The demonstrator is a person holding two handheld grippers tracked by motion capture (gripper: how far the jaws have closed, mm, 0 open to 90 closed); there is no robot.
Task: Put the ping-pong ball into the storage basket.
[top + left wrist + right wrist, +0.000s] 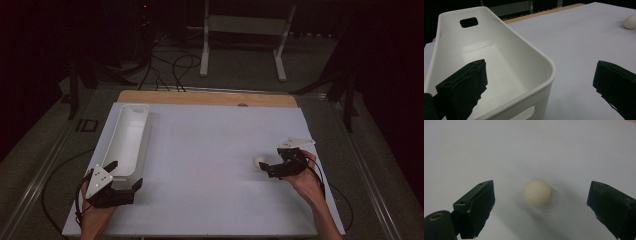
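My right gripper has its jaws spread wide, the cream ball lying untouched between them at frame center. My left gripper gapes open too, straddling the near wall of the white bin at lower left.

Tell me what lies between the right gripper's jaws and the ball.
Nothing: in the right gripper view the ball sits on bare white table between the open right gripper jaws, touching neither.

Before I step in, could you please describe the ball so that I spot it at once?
On the white table, look right, just ahead of the open right gripper. The cream ball lies there alone, small and round, far from the long white bin at the left.
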